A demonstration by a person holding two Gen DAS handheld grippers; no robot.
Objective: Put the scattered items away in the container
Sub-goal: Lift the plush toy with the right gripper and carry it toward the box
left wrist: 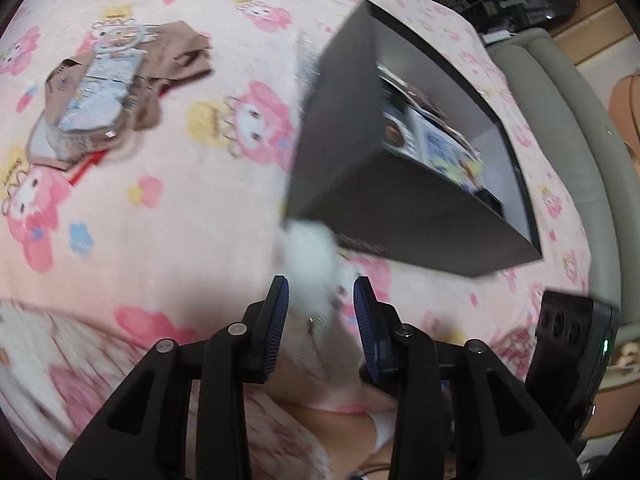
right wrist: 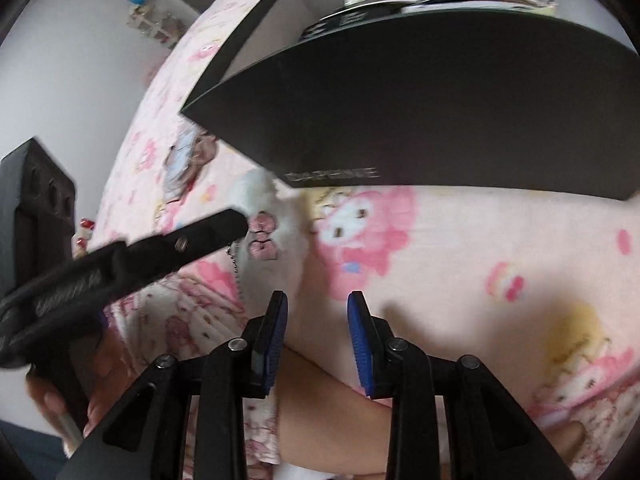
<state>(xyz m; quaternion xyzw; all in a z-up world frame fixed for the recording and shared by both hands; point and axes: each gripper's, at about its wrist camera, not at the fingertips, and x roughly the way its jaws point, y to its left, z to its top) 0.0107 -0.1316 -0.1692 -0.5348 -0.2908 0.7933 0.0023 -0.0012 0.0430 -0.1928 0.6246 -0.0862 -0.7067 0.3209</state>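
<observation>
Left wrist view: dark box (left wrist: 400, 184) open-topped on pink cartoon blanket (left wrist: 160, 208), bare blanket wide to its left, packaged brown item (left wrist: 100, 92) well apart there. Left gripper (left wrist: 321, 300) spread, white fluffy keychain (left wrist: 314, 256) between its pads (left wrist: 280, 308) at the box corner; contact blurred, cannot tell. Right gripper (right wrist: 317, 312) parted, nothing between, over blanket near the box's front wall (right wrist: 440, 112)

A dark box (left wrist: 400, 184) sits open on the bed, already holding packets. A fluffy white keychain toy (left wrist: 312, 256) with a pink bow touches its near corner. Brown socks (left wrist: 120, 80) lie well apart.
</observation>
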